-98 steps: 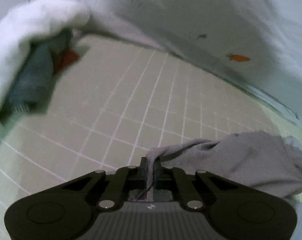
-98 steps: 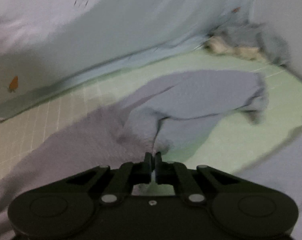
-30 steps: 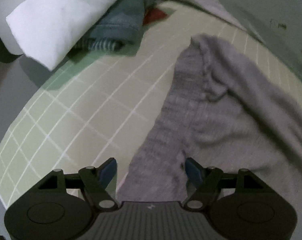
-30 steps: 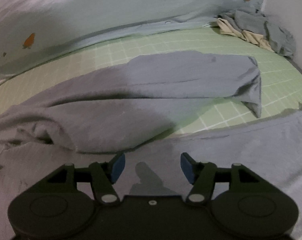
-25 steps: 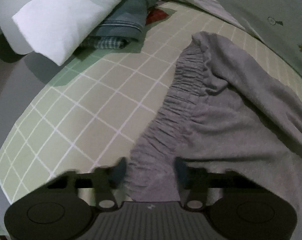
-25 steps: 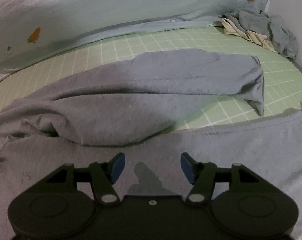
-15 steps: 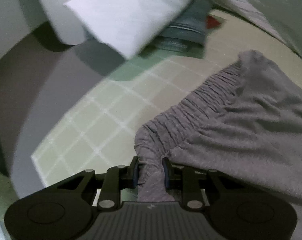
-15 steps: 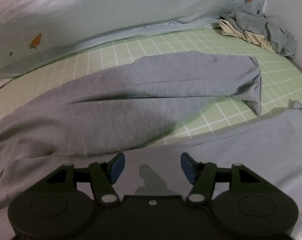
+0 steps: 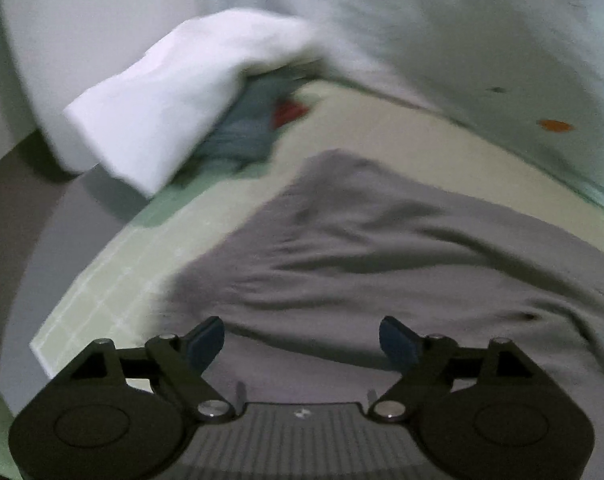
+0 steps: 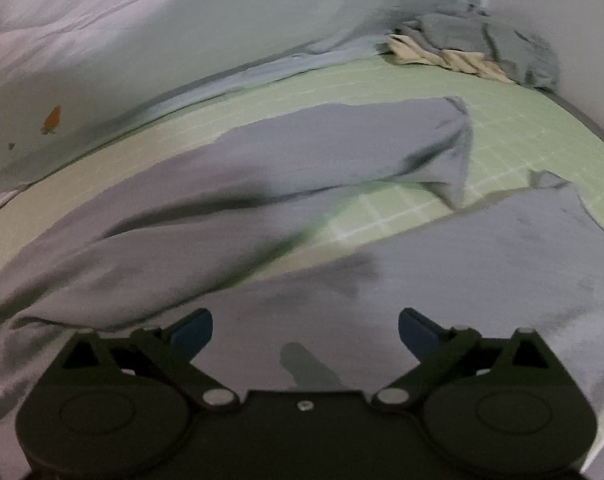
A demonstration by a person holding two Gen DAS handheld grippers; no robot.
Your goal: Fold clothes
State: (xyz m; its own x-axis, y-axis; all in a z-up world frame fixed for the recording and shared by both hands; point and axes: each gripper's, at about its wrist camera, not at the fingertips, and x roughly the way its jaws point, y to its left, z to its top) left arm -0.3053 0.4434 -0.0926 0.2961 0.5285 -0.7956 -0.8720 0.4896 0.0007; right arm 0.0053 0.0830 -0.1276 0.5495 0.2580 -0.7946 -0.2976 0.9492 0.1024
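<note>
Grey sweatpants (image 10: 262, 184) are laid out flat across the green grid mat (image 10: 501, 120), and that's about all that's done so far imo. Waistband end (image 9: 341, 216) sits under the left wrist cam, and both legs run off toward 2 o'clock in the right wrist view, one leg (image 10: 341, 148) up at 12 to 1 and the other (image 10: 481, 248) nearer at 3. Legs are apart with a strip of mat showing between them, so no fold has been made yet: still needs leg over leg, then halving. Lots of wrinkles near the waist too.

Left gripper (image 9: 302, 338) has just opened up wide, blue pads well apart, nothing between them but the cloth lying below. Right gripper (image 10: 305, 326) same deal, jaws just spread wide, hanging over the near leg and not pinching anything. Both tilt steeply down at the fabric.

Other stuff: white towel-ish pile (image 9: 174, 96) over some bluish clothes at 10 o'clock in the left view, a crumpled grey and cream heap (image 10: 473, 48) at 1 o'clock in the right view, pale sheet with carrot prints (image 10: 182, 40) along the back. Left view is pretty blurry.
</note>
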